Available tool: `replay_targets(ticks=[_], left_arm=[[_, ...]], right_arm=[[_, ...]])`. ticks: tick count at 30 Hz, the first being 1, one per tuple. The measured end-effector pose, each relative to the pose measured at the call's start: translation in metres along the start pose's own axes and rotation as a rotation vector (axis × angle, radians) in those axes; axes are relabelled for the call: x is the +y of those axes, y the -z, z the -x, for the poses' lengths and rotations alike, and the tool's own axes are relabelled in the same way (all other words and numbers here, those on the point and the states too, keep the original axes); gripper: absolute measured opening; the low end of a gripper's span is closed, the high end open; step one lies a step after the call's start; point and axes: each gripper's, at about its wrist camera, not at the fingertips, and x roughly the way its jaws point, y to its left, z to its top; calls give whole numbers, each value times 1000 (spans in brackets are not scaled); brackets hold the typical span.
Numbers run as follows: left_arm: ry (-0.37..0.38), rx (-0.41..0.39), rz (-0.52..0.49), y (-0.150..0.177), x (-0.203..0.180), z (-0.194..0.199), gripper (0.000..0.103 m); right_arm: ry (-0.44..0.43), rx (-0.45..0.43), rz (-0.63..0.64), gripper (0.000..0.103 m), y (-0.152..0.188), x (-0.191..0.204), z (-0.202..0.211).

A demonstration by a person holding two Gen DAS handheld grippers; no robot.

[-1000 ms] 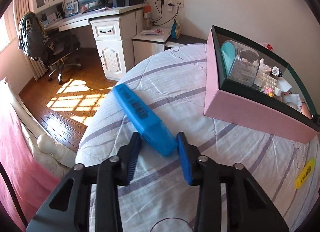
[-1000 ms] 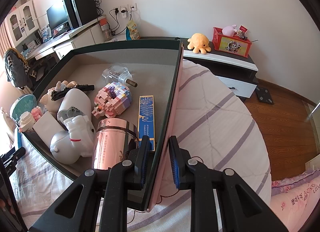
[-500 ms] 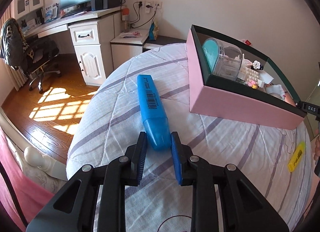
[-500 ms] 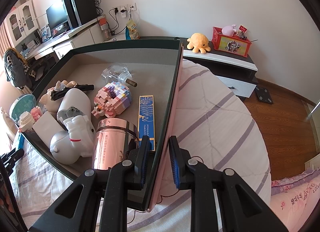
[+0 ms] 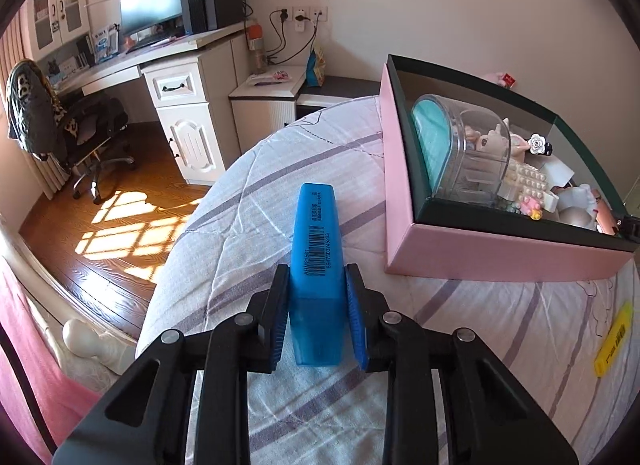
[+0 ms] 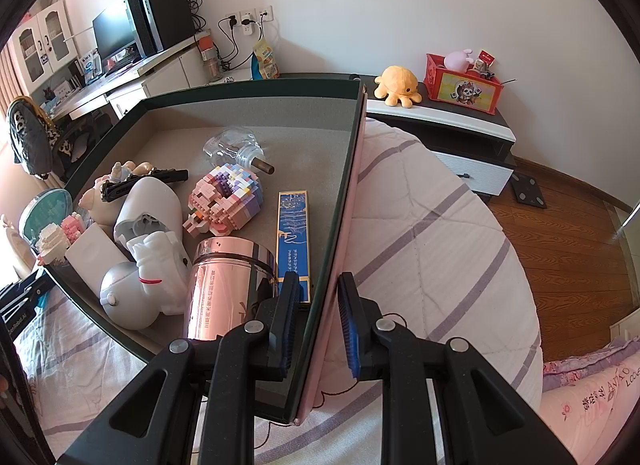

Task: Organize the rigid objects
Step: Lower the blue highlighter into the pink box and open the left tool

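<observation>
our left gripper point(image 5: 316, 317) is clamped on the blue marker point(image 5: 317, 261) above the bed point(image 5: 248, 201). our right gripper point(image 6: 319, 325) pinches the wall of the pink box point(image 6: 340, 233).

Sunlight is falling in window-pane patches across the brown wooden plank floor point(image 5: 120, 233), ahead and to the left of the left hand-held gripper point(image 5: 316, 311). Beyond it a white curved desk with panelled drawers point(image 5: 180, 89) is standing against the plain white wall point(image 5: 440, 1), carrying a black flat monitor point(image 5: 152, 9). A black swivel chair draped with a patterned jacket point(image 5: 68, 125) is sitting at its left end. Directly beneath, a white bed quilt with purple stripes point(image 5: 256, 193) is spreading. Ahead and right of the right hand-held gripper point(image 6: 319, 315), a low white and black cabinet point(image 6: 460, 137) is lining the wall.
</observation>
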Motion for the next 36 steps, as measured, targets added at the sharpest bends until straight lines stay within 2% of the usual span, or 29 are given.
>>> replay_targets(ticks=[8,16,22,27,29,36], left_arm=[[73,-70,-14,-2,-6,45,27],[81,-174,-97,-29,-36,86,27],[72,-192,-200,-60,-71,80,27],[96,-189,-257,-83,-98,69,27],[124,-169,-270,-91,-110,61,27],[152,-118,-325,-104,-153,26,28]], right_arm=[[-6,-1,-7,21,0,-1,0],[-10,-2,-9,20,1,-2,0],[-18,1,-7,20,1,-3,0],[-24,2,-3,20,1,-5,0],[-27,3,-1,20,0,-6,0],[-36,5,2,20,-2,-8,-1]])
